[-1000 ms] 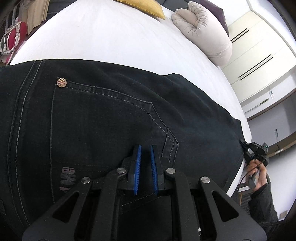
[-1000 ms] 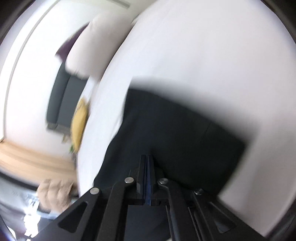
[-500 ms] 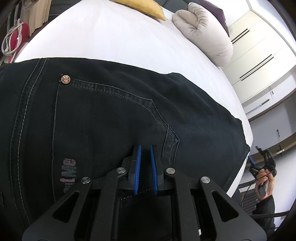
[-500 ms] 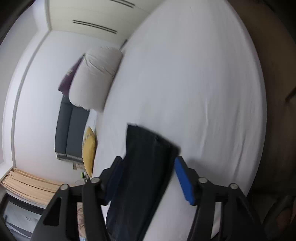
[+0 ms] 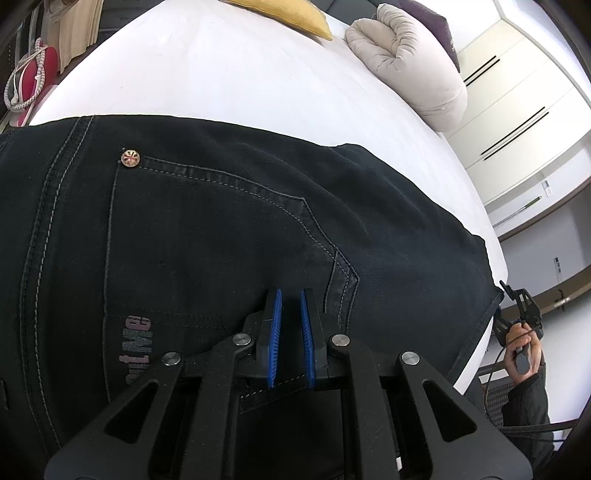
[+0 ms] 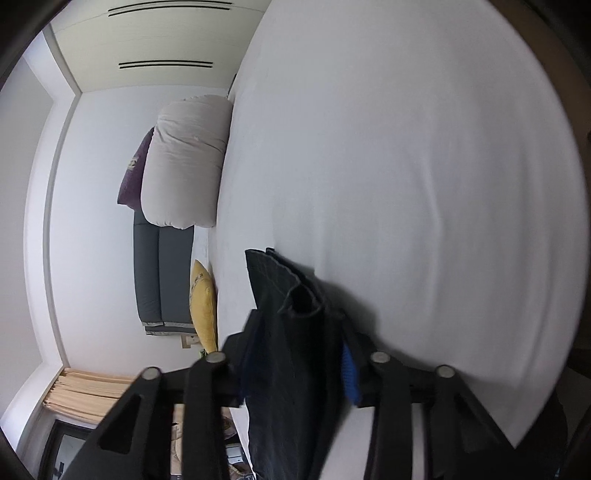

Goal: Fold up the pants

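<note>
**Left wrist sees the pocket side, right wrist sees the hem end**

Left wrist view gets the detail: black pants (image 5: 221, 240) spread flat on the white bed (image 5: 221, 74), back pocket, rivet (image 5: 130, 158) and faded lettering up. Left gripper (image 5: 290, 325) sits low over the denim, blue pads only a narrow gap apart, nothing clearly pinched. Right wrist view shows the other end instead, where the right gripper (image 6: 299, 365) is spread wide with the bunched pant end between its fingers, grip uncertain. Pants run long across the bed's near edge. A rolled duvet (image 5: 410, 62) and yellow pillow (image 5: 291, 14) lie well apart, far side.
</note>
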A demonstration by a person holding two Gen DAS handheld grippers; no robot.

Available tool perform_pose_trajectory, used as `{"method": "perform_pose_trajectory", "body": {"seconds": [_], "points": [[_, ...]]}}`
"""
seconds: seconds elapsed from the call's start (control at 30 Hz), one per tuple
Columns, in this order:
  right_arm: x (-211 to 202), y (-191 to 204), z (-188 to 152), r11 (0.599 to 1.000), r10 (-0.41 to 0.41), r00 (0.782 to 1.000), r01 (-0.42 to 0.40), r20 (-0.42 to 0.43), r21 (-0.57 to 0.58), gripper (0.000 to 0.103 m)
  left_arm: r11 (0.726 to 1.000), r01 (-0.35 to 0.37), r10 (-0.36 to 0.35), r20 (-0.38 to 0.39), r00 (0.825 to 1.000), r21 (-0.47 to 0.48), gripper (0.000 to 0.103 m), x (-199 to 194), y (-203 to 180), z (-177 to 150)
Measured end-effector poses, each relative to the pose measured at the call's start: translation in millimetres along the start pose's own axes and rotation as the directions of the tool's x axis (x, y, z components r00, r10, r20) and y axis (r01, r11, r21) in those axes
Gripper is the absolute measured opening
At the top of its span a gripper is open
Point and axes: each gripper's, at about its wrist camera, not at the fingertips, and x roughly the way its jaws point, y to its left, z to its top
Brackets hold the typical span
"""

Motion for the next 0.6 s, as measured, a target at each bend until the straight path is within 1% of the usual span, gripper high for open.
{"method": "perform_pose_trajectory", "body": {"seconds": [0.07,0.17,0.23,0.33,0.43,0.47,0.53,0.57,0.6], "points": [[5,2,2,1.000,0.006,1.000,-0.006,-0.012,-0.007,0.027,1.000,-0.002,0.002,-0.001,1.000,0.001,0.011,0,0,0],[16,2,6,1.000,-0.006,1.000,0.006,-0.024,-0.009,0.016,1.000,-0.002,0.002,-0.001,1.000,0.001,0.011,0,0,1],[21,2,8,1.000,-0.009,1.000,0.009,-0.026,-0.014,0.012,1.000,-0.002,0.002,-0.001,1.000,0.001,0.011,0,0,1],[22,7,5,0.998,-0.027,1.000,0.026,-0.016,-0.056,0.011,1.000,0.001,-0.001,-0.001,1.000,-0.002,0.011,0,1,1],[18,22,-4,0.987,-0.086,0.996,0.088,0.022,-0.137,0.011,1.000,0.004,-0.004,-0.001,1.000,-0.008,0.011,0,2,1],[17,31,-8,0.978,-0.103,0.994,0.108,0.035,-0.177,0.011,1.000,0.006,-0.006,-0.002,1.000,-0.010,0.011,0,3,1],[20,59,-26,0.943,-0.134,0.989,0.145,0.056,-0.300,0.011,1.000,0.008,-0.008,-0.002,1.000,-0.014,0.011,0,3,1],[22,77,-39,0.911,-0.146,0.988,0.156,0.058,-0.381,0.011,1.000,0.009,-0.009,-0.002,1.000,-0.017,0.011,0,3,1],[27,97,-58,0.861,-0.165,0.985,0.172,0.056,-0.478,0.011,1.000,0.009,-0.009,-0.002,1.000,-0.019,0.011,0,4,1]]}}
